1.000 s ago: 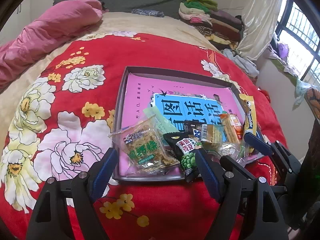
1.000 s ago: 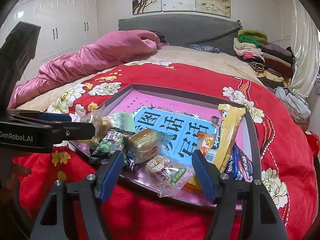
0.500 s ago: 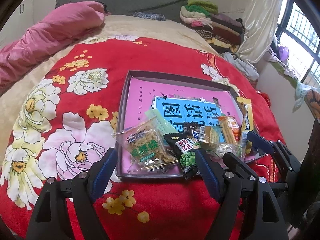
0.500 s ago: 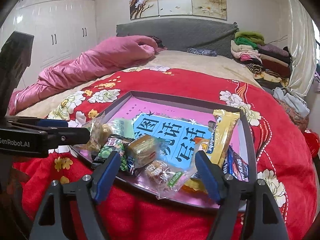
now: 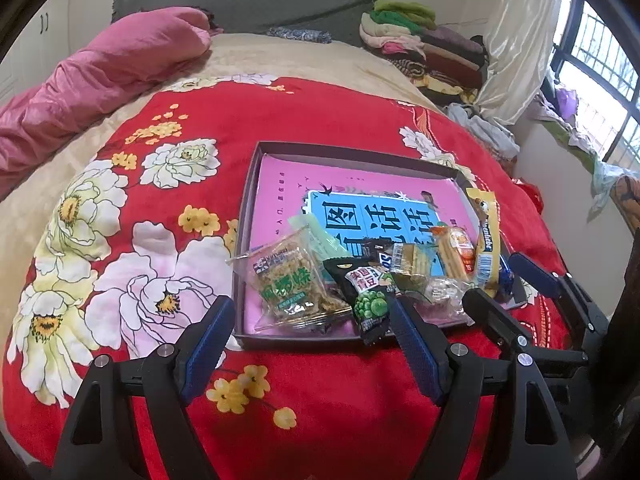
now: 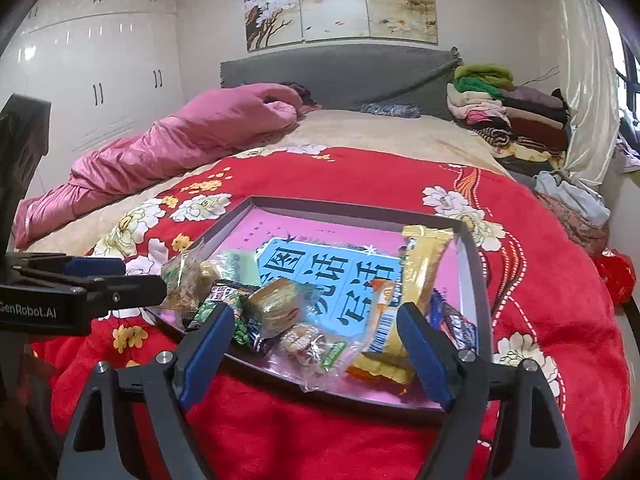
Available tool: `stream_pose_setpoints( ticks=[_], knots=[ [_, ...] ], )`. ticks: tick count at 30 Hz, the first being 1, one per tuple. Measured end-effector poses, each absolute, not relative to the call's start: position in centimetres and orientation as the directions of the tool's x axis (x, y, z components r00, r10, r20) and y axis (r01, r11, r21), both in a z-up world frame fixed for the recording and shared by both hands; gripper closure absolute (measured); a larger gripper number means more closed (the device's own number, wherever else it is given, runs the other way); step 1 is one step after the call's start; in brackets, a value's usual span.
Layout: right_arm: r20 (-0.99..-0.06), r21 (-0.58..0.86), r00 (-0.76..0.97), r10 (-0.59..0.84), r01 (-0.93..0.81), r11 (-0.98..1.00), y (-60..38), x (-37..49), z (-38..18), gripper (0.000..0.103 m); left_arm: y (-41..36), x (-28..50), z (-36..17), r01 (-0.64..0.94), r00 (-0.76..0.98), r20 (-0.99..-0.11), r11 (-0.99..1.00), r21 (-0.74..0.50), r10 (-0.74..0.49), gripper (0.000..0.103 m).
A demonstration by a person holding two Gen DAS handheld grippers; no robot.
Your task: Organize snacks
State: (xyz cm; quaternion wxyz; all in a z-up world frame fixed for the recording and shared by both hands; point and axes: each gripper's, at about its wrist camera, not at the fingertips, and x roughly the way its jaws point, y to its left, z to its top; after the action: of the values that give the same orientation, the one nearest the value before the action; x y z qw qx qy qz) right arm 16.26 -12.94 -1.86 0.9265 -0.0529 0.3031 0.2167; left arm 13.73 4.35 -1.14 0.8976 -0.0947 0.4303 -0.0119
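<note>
**Snack packets heaped at the near edge of a shallow tray, both grippers wide and empty**

The tray lies on a red flowered blanket, and the snacks are crowded along its near rim. The left gripper is held wide apart with nothing between its pads; at its 12 o'clock lies the clear noodle packet, at 1 o'clock the dark green pea packet. The jaws of the right gripper have just been opening and now stand wide, clasping nothing; the clear candy wrapper lies between them, a square cake at 11 o'clock, the long yellow bar at 1 o'clock.

For a clean pick, one packet is best taken by its sealed edge, so that neighbours are not dragged. The wrappers appear to be thin, glossy, crinkled film, likely slippery; the tray walls look like stiff card, the blanket like soft plush.
</note>
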Motion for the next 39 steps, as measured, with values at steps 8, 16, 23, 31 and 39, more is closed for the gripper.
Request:
stream_pose_setpoints(
  ticks=[8, 16, 23, 31, 39],
  knots=[
    [-0.590, 0.043, 0.738, 0.329, -0.377, 0.925, -14.1, 15.1, -1.0, 0.017, 3.2, 12.6, -0.7, -0.043, 0.632, -0.768, 0.984, -0.171, -0.106, 0.022],
    [-0.627, 0.055, 0.725, 0.285, -0.324, 0.944, -15.3, 12.6, -0.9, 0.012, 2.1, 10.5, -0.9, -0.026, 0.611, -0.784, 0.987, -0.161, -0.112, 0.022],
    [-0.622, 0.042, 0.735, 0.270, -0.313, 0.949, -15.8, 9.8, -0.2, 0.012, 1.3, 8.2, -1.3, -0.034, 0.596, -0.795, 0.985, -0.167, -0.114, 0.022],
    [-0.657, 0.083, 0.710, 0.252, -0.264, 0.961, -17.3, 8.3, -0.6, 0.011, 0.7, 6.3, -1.0, -0.034, 0.592, -0.799, 0.987, -0.156, -0.106, 0.022],
    [-0.673, 0.063, 0.703, 0.231, -0.256, 0.965, -17.5, 7.5, -0.8, 0.011, 0.9, 5.6, -0.5, -0.035, 0.598, -0.794, 0.986, -0.164, -0.111, 0.022]
  ],
)
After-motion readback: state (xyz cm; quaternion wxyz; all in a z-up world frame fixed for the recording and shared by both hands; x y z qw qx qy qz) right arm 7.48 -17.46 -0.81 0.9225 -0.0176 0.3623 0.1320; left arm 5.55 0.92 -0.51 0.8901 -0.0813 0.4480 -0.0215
